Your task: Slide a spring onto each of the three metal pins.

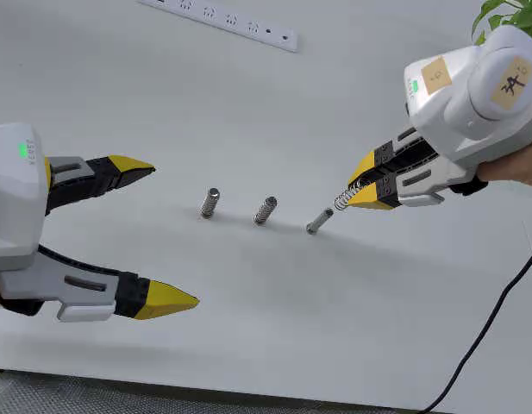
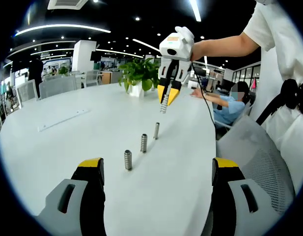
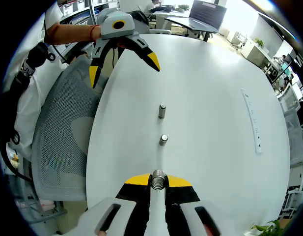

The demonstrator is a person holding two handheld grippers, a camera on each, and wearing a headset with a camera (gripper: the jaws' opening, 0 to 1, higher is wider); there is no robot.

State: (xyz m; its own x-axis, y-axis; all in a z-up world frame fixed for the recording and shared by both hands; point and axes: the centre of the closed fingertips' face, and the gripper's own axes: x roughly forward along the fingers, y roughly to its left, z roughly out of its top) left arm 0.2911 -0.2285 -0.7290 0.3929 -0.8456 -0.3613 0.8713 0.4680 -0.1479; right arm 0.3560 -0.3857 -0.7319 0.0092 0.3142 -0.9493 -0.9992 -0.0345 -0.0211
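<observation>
Left gripper (image 1: 175,235), right gripper (image 1: 352,200): white housings, black jaws, yellow tips. Green LED (image 1: 23,150), tan labels (image 1: 436,75), black cable (image 1: 490,323). White sleeve (image 2: 266,24).

I see a bright metal spring (image 1: 345,197) between smooth yellow plastic fingers (image 1: 366,166), over a matt white table (image 1: 248,302).

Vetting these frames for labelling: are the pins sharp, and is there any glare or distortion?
Head view: soft even light, pins sharp, faint shadows on the table. Left gripper view: strong fisheye bending of the table edge, pins small but clear. Right gripper view: held spring sharp, top of the picture washed out.
</observation>
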